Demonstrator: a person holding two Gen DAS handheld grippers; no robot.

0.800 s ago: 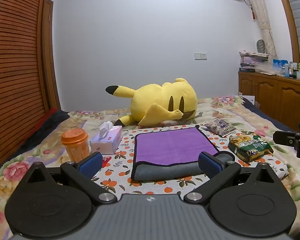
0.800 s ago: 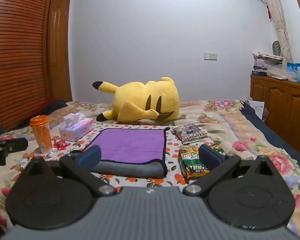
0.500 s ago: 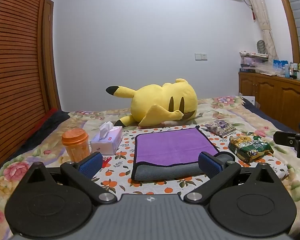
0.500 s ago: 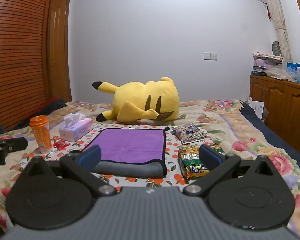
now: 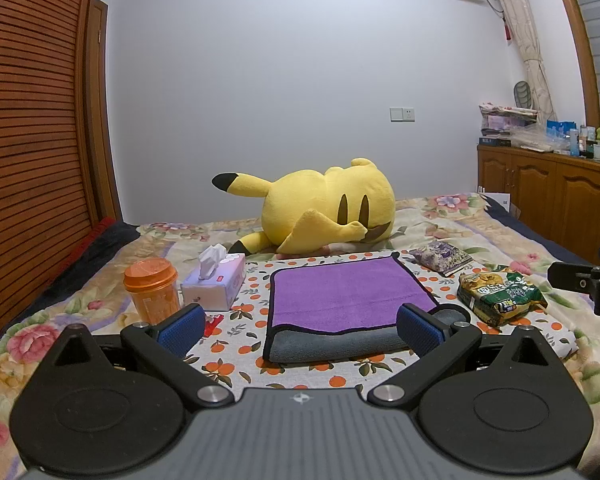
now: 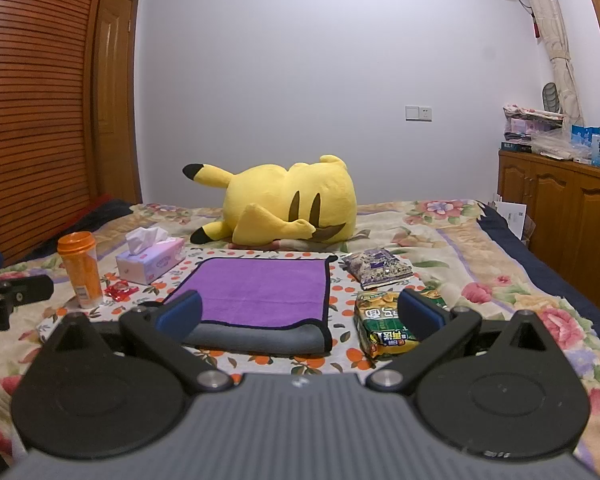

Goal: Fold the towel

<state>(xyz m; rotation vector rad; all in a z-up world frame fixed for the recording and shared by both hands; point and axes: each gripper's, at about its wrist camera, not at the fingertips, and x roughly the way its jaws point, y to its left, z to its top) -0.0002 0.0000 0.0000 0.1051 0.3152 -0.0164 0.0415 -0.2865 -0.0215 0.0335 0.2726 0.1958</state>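
A purple towel (image 5: 346, 294) with a black hem and grey underside lies flat on an orange-print cloth (image 5: 240, 344) on the bed, its near edge rolled so the grey shows. In the right wrist view the same towel (image 6: 256, 290) lies ahead and slightly left. My left gripper (image 5: 300, 326) hovers short of the towel's near edge, jaws wide open, nothing between the blue pads. My right gripper (image 6: 300, 316) is also open and empty, short of the towel's near right corner. Each gripper's tip shows at the edge of the other's view.
An orange-lidded cup (image 5: 152, 290) and a tissue box (image 5: 216, 282) stand left of the towel, with a small red wrapper (image 6: 120, 290) near them. A green snack bag (image 5: 500, 294) and a purple packet (image 5: 442, 256) lie to the right. A yellow plush (image 5: 328, 210) lies behind. Wooden cabinets (image 5: 560, 196) line the right wall.
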